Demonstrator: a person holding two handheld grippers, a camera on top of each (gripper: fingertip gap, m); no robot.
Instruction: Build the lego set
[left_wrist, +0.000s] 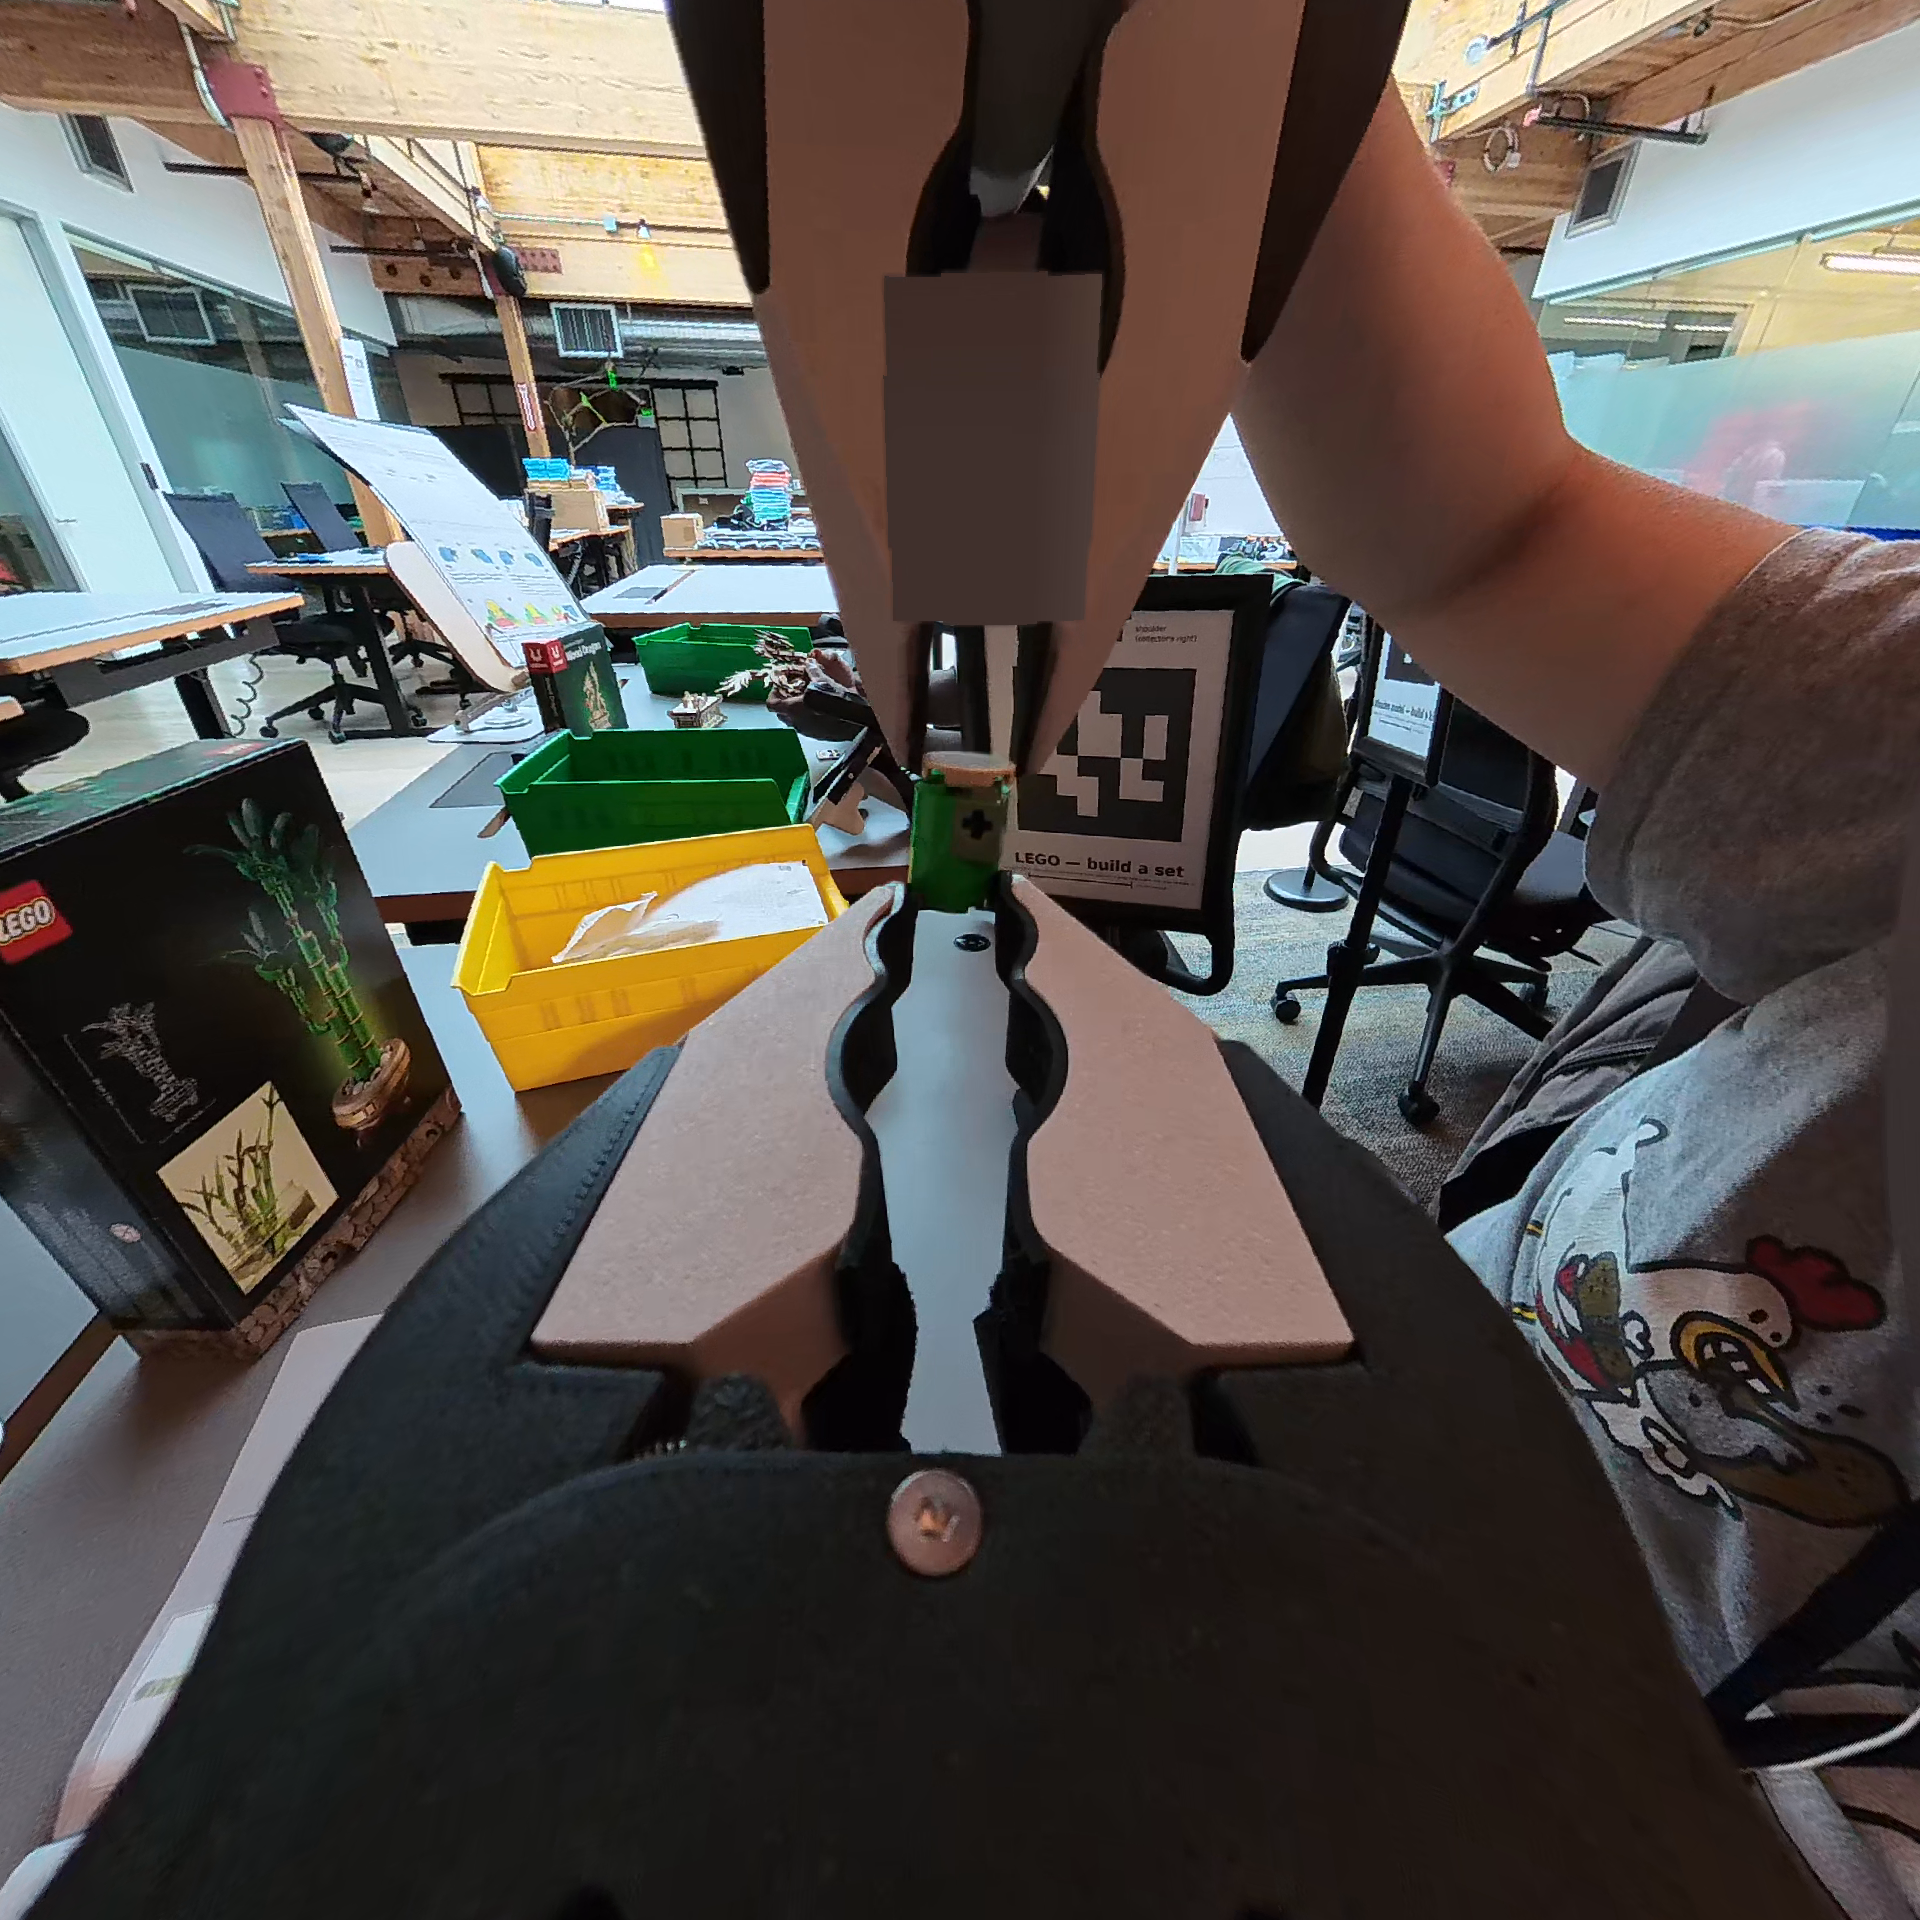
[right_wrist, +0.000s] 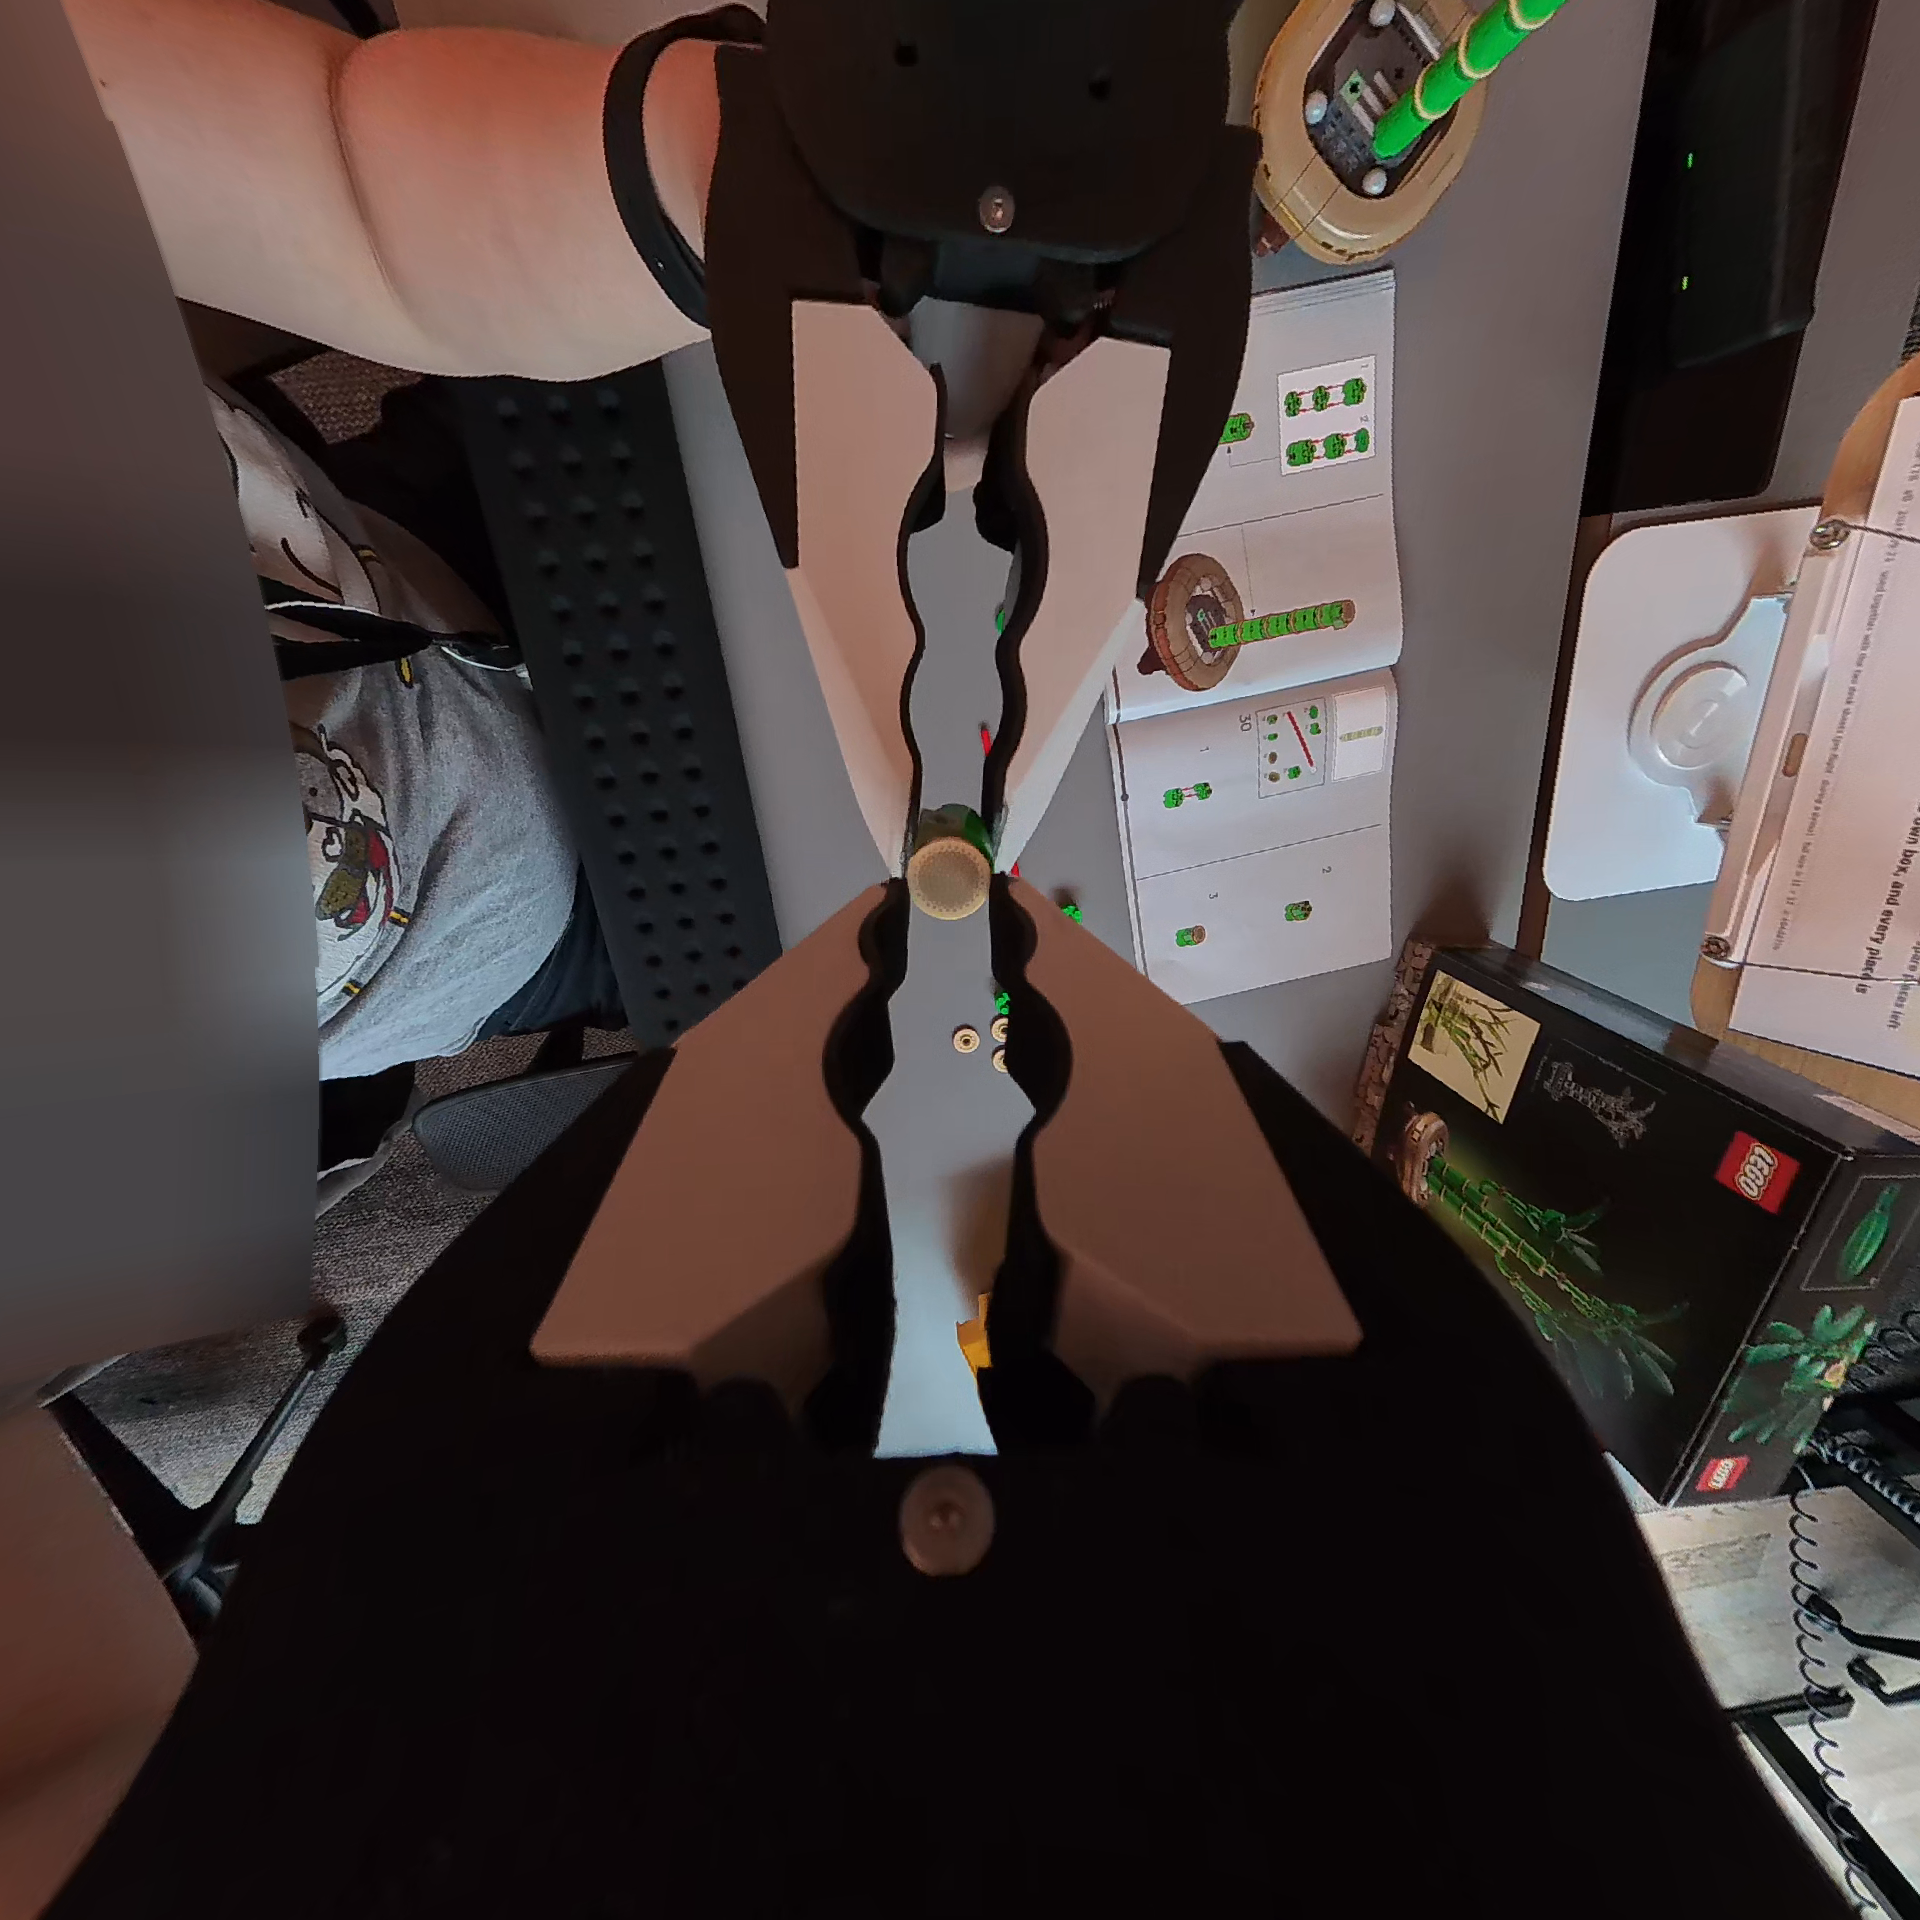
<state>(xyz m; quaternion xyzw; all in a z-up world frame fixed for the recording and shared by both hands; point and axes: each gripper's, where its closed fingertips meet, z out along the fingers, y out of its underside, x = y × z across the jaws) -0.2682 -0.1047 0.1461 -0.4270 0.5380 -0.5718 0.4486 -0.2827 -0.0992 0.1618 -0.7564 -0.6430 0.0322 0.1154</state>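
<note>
My left gripper (left_wrist: 956, 899) is shut on a green bamboo segment (left_wrist: 954, 847) and holds it upright above the table. A tan round piece (left_wrist: 968, 774) sits on top of the segment. My right gripper (left_wrist: 971, 756) comes down from above, its fingertips closed on either side of that tan piece. In the right wrist view, my right gripper (right_wrist: 948, 885) grips the tan round piece (right_wrist: 948, 878) end-on. The green segment (right_wrist: 961, 826) shows just behind it, in the left gripper (right_wrist: 954, 831).
The set's black box (left_wrist: 208, 1029) stands at the left, with a yellow bin (left_wrist: 623, 987) and a green bin (left_wrist: 655, 795) behind it. The open instruction booklet (right_wrist: 1268, 644), the tan pot with a green stalk (right_wrist: 1361, 125) and small loose pieces (right_wrist: 966, 1039) lie on the grey table. My left and right fingertips are right by each other.
</note>
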